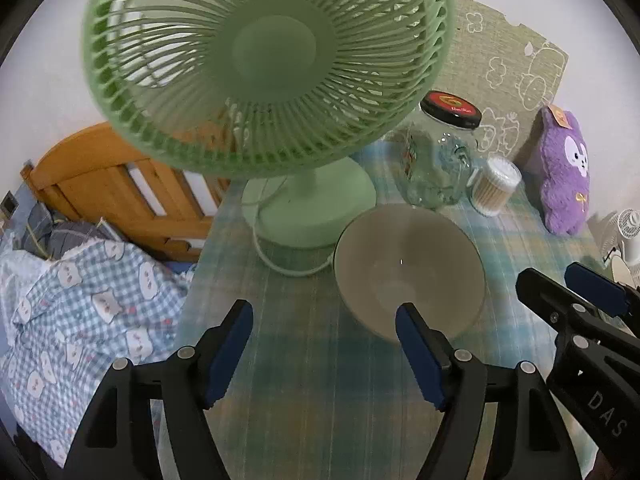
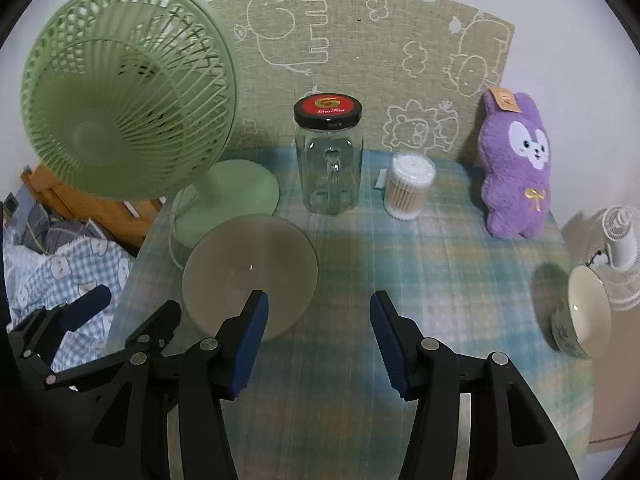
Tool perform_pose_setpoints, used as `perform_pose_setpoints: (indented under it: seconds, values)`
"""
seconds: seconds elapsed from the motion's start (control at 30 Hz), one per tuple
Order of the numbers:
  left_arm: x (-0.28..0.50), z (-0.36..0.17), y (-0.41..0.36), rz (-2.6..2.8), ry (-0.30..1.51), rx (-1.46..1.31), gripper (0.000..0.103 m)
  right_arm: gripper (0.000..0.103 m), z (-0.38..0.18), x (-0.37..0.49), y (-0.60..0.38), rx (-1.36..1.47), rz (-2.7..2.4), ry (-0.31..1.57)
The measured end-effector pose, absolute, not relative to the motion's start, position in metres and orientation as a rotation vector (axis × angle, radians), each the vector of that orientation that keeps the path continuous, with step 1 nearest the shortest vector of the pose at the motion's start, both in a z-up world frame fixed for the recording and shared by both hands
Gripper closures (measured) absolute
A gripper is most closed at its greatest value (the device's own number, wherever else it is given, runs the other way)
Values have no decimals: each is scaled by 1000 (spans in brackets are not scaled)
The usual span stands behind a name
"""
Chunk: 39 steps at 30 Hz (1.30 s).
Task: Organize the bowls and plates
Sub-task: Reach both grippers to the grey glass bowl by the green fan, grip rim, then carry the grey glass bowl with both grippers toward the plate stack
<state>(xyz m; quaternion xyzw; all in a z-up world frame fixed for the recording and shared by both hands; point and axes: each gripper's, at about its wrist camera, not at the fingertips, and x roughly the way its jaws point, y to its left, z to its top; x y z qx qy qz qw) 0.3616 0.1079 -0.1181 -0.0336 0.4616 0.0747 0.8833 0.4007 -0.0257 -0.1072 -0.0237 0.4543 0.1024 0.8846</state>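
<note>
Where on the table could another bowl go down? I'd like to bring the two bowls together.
The plaid cloth is bare between the plain bowl and the patterned bowl, in front of the glass jar and swab tub. The back row and the corner by the green fan are crowded.

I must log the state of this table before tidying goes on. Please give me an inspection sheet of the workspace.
Surface: table under a plaid cloth, mostly bare in front.
Job's things: plain bowl upright near the fan base; patterned bowl tilted at the right edge.
Clutter: green desk fan, lidded glass jar, tub of cotton swabs, purple plush rabbit.
Grippers: left gripper open, empty; right gripper open, empty.
Cables: fan cord looped on the cloth.
Surroundings: bed with checked bedding, wooden headboard, small white fan.
</note>
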Motion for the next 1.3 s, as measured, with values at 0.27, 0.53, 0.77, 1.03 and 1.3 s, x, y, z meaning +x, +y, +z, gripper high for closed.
perform_pose_setpoints:
  seconds: [0.27, 0.53, 0.77, 1.03, 1.3]
  values:
    - [393, -141, 110, 137, 949, -56, 16, 46, -137, 436, -16, -36, 210, 959]
    - [410, -165, 114, 144, 964, -73, 13, 46, -161, 457, -9, -31, 199, 985]
    - [417, -178, 113, 151, 979, -93, 25, 47, -174, 463, -5, -35, 207, 990]
    - [420, -186, 114, 168, 996, -106, 62, 81, -183, 465, -5, -6, 197, 1019]
    - [420, -189, 107, 160, 998, -107, 81, 84, -181, 462, -1, -10, 177, 1012]
